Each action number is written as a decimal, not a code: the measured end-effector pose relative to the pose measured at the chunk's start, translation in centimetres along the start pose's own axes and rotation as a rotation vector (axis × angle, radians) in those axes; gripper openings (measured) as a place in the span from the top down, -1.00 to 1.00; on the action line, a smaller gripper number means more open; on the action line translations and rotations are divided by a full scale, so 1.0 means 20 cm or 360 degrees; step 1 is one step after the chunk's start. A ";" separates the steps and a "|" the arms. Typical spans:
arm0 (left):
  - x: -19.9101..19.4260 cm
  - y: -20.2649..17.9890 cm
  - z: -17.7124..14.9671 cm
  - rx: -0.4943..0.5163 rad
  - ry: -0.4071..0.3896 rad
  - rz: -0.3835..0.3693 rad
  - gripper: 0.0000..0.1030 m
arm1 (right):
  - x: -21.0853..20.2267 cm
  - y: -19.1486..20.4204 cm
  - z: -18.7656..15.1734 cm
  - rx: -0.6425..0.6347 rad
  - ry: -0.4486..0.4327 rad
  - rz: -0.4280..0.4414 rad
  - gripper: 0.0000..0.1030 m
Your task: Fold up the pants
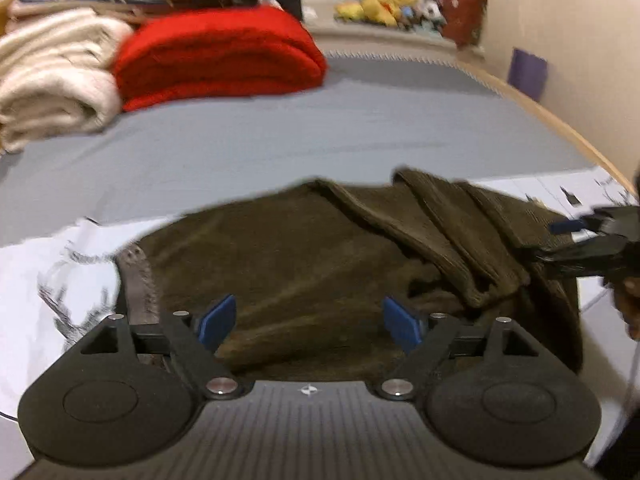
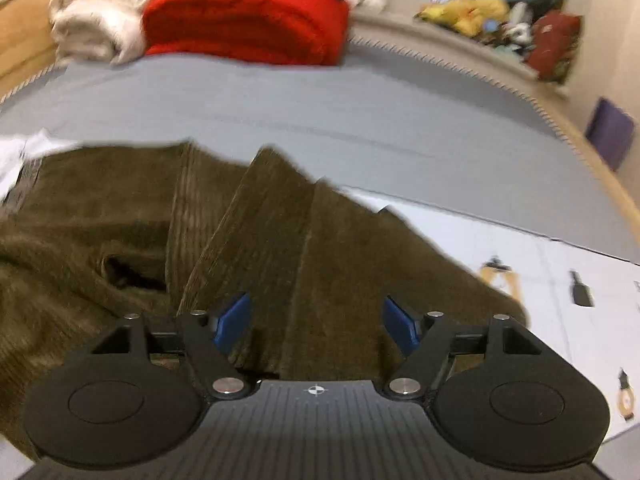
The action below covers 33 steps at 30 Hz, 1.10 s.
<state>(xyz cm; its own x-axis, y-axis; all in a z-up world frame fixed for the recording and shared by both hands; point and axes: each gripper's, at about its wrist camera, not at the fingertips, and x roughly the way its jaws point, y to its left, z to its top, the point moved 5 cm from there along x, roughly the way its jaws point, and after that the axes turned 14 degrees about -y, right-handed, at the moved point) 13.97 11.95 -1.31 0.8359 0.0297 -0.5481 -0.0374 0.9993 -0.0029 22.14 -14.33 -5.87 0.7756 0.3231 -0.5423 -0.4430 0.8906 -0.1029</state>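
**Both claws spread wide over rumpled brown pants**

The left claw [image 1: 309, 324] sits with its blue pads [image 1: 217, 322] set wide apart, nothing pinched between them; olive-brown corduroy pants [image 1: 280, 264] fill the gap beneath, though whether the pads touch the cloth cannot be told. The right claw [image 2: 317, 322] is likewise spread wide and empty, poised over a folded band of the same pants [image 2: 260, 232], its blue pads [image 2: 232, 320] flanking the fabric at either side. In the left wrist view the right claw [image 1: 576, 226] enters from the right edge, at the far side of the garment.

The pants lie bunched, in overlapping pleats, across a white printed sheet [image 2: 560, 280] that meets a grey bed cover [image 1: 320, 132]. A light inner waistband strip [image 1: 136, 280] shows at the garment's left edge. At the far end of the bed rest a folded red blanket [image 1: 220, 56] and, beside it, a rolled cream blanket [image 1: 56, 80]. Yellow plush toys [image 2: 468, 12] crowd the ledge beyond, blurred.
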 end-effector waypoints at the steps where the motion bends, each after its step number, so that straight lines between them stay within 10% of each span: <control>1: 0.02 0.00 -0.01 -0.0009 0.0045 0.0007 -0.65 | 0.03 0.02 0.00 -0.0039 0.0005 0.0009 -0.45; 6: 0.08 -0.04 -0.03 -0.0031 0.0157 0.0033 -0.65 | 0.16 0.04 -0.05 -0.0197 0.0139 -0.0062 -0.33; 11: 0.04 -0.06 -0.03 0.0038 0.0139 0.0050 -0.65 | 0.13 -0.05 -0.06 -0.0131 0.0149 -0.0061 0.78; 18: -0.02 -0.04 -0.08 0.0067 0.0186 0.0077 -0.66 | -0.27 -0.30 -0.10 -0.0089 0.0029 0.0086 0.80; 26: -0.14 -0.05 -0.05 0.0020 0.0144 0.0012 -0.67 | -0.52 -0.47 -0.46 -0.0177 0.0365 0.0228 0.94; 29: -0.15 -0.06 -0.04 -0.0009 0.0145 0.0017 -0.67 | -0.58 -0.53 -0.36 0.0004 0.0266 0.0193 0.91; 33: -0.15 -0.08 -0.03 -0.0016 0.0144 0.0018 -0.69 | -0.63 -0.60 -0.08 0.0325 -0.0124 0.0101 0.17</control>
<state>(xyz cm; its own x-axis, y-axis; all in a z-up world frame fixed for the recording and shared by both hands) 11.15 10.27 -0.20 0.7824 0.0384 -0.6216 -0.0523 0.9986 -0.0042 16.93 -29.57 0.75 0.7851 0.3972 -0.4753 -0.3979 0.9115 0.1044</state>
